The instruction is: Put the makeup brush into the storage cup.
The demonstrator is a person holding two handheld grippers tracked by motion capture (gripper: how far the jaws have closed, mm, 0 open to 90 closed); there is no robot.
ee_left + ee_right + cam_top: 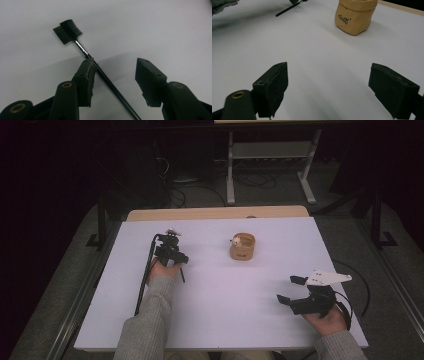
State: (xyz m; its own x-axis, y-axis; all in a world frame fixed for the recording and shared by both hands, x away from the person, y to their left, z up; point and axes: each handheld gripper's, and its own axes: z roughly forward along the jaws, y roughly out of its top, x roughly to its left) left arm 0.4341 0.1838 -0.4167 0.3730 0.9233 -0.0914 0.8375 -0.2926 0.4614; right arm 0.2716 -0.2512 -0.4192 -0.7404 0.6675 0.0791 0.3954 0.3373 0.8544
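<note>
Lying flat on the white table surface (pixel 160 30), the thin black brush with a silver ferrule and a small black comb-and-bristle head (pixel 68 31) passes between the jaws of the left gripper (pixel 113 75). In the left gripper view the jaws stand about half apart; the left jaw meets the black handle where it joins the ferrule, while the right jaw stands clear of it, so the brush is not clamped. In the high view the left gripper (pixel 170 251) sits at the left-centre of the table, held by the person's left hand (pixel 161 270) in a grey knitted sleeve (pixel 150 320). The tan rolled-top pouch with dark lettering (pixel 355 15) stands upright near the table centre with a small white item (pixel 235 240) at its rim. The right gripper (pixel 328 87) rests at the near right with its jaws wide apart and nothing between them.
</note>
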